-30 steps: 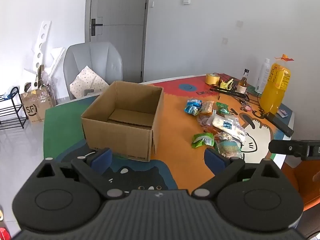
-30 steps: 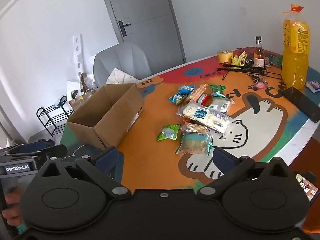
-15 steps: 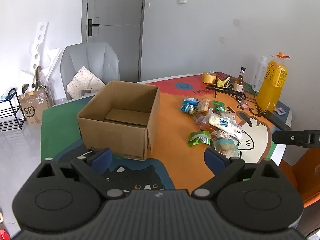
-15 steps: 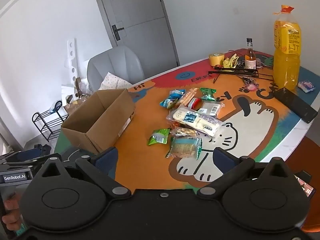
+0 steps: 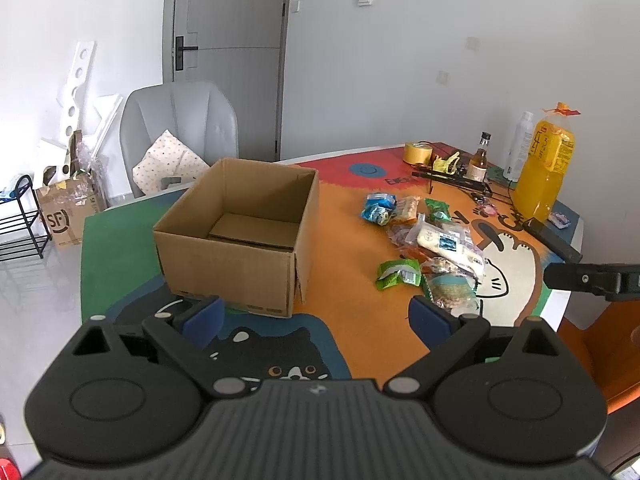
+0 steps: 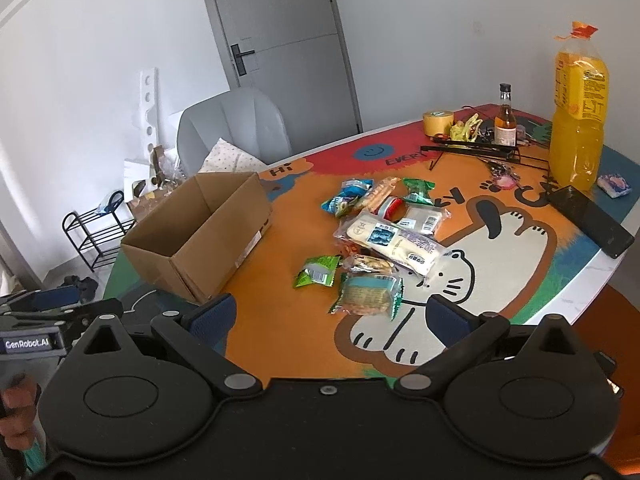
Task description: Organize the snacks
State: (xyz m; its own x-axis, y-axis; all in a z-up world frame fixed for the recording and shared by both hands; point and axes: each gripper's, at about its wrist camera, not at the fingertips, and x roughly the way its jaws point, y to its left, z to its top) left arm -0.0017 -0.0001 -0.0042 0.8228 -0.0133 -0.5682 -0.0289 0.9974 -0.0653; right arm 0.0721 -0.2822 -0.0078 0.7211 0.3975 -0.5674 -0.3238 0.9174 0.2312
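Observation:
An open, empty cardboard box stands on the colourful cat-print table mat; it also shows in the right wrist view. To its right lies a heap of several snack packets, also in the right wrist view: a long white packet, a green packet, a teal cracker packet. My left gripper is open and empty, held back above the table's near edge. My right gripper is open and empty, just short of the cracker packet.
A big orange juice bottle, a small brown bottle, a yellow tape roll and a black wire rack stand at the table's far side. A black phone lies at the right edge. A grey chair stands behind the box.
Both grippers have drawn back and risen a little, so the box and snacks look smaller and farther. Nothing on the table has moved; both stay open.

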